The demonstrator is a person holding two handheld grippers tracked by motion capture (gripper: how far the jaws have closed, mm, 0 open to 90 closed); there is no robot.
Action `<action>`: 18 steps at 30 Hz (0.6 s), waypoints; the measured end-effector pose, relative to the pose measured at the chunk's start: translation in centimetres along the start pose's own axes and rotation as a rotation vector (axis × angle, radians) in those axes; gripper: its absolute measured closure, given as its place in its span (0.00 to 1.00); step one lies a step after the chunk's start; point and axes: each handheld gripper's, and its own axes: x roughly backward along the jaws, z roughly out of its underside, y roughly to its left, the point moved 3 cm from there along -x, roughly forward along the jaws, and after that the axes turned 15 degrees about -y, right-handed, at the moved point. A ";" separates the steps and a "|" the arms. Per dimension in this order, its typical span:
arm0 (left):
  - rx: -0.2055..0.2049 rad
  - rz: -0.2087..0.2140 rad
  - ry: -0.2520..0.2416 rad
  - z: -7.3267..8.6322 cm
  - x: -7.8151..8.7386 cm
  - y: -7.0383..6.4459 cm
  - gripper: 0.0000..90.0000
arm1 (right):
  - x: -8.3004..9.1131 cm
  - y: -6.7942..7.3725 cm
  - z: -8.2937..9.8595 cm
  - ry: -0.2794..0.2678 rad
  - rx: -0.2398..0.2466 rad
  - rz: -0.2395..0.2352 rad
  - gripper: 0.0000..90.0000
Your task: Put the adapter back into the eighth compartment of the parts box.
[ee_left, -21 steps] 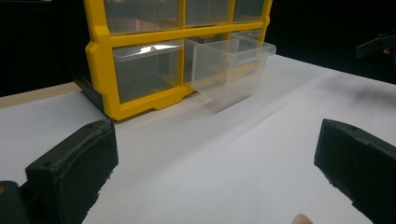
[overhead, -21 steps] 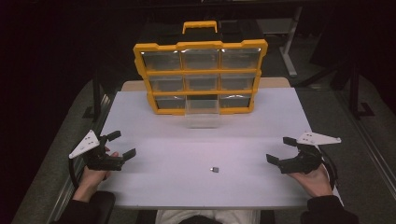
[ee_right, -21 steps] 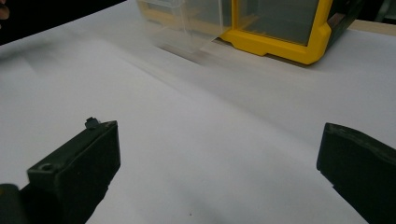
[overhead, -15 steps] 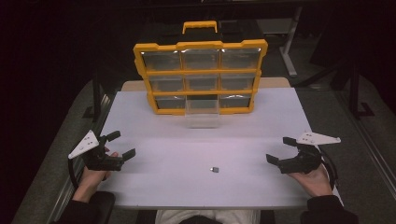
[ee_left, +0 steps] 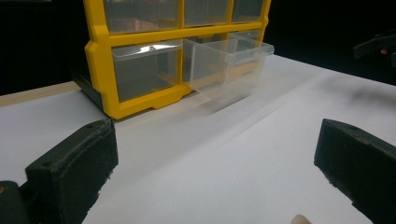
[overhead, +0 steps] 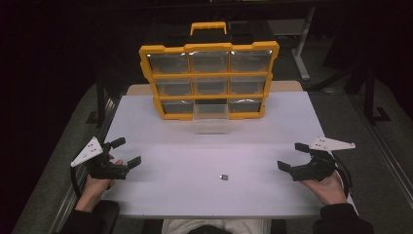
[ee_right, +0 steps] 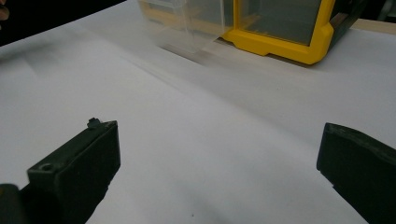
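A yellow organizer (overhead: 209, 78) with clear drawers stands upright at the back of the white table (overhead: 160, 126). Its bottom middle drawer (overhead: 210, 117) is pulled out toward me and also appears in the left gripper view as the clear drawer (ee_left: 229, 65) and in the right gripper view (ee_right: 187, 23). A small dark part (overhead: 224, 176) lies on the table near the front, between the hands. My left gripper (overhead: 125, 152) rests open at the table's left edge. My right gripper (overhead: 292, 156) rests open at the right edge. Both hold nothing.
The organizer's yellow frame (ee_left: 105, 70) and its corner (ee_right: 285, 44) stand well ahead of both grippers. A metal stand (overhead: 304, 44) and dark floor lie behind the table. White tabletop stretches between the grippers and the drawer.
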 end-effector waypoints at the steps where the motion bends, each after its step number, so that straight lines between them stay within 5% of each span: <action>1: 0.000 0.000 0.000 0.0 0.0 0.0 0.00 | 0.0 0.0 0.0 0.000 0.000 0.000 0.00; 18: 0.013 0.006 -0.004 0.0 -0.1 0.0 0.00 | -0.9 0.5 -0.4 0.047 0.009 -0.016 0.00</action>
